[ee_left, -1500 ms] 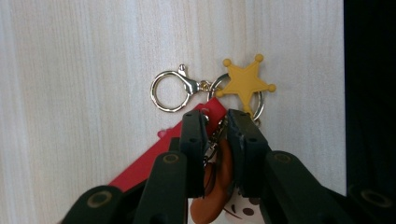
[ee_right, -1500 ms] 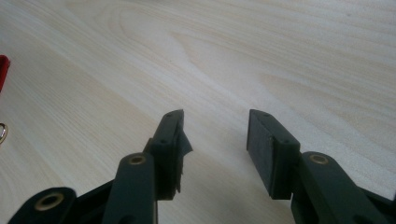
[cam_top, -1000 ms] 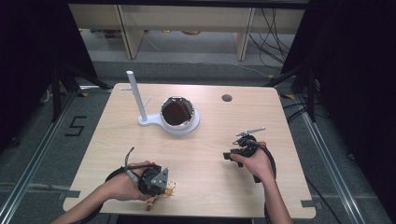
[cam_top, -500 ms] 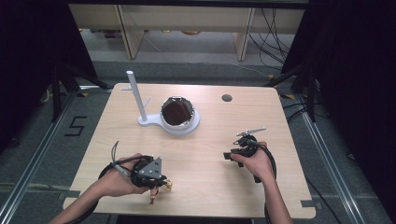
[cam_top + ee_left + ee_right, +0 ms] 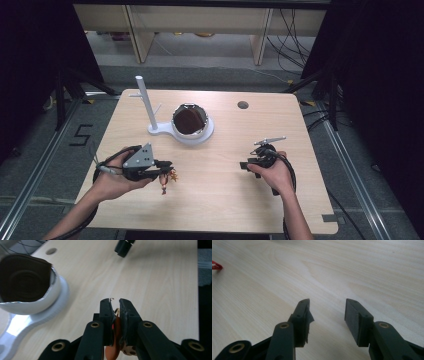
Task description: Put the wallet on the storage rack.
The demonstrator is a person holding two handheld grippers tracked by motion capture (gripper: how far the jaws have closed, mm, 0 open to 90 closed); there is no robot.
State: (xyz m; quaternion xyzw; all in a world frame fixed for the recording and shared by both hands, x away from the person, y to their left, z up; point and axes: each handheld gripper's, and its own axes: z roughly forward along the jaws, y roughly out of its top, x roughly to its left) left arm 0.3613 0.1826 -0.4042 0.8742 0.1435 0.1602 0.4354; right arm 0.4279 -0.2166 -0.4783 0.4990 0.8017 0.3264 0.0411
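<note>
Left hand-held gripper moved up the worktop from the near edge and turned, grey plate now up; the clamped orange trinket came along, dangling beside it.

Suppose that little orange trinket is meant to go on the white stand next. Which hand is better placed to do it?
Probably the left. Its claw is already shut on the orange trinket and sits nearer the white stand. The right claw is open, holding nothing, farther across the table.

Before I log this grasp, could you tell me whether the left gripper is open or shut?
Shut: the left gripper's black jaws pinch a small orange trinket between them.
</note>
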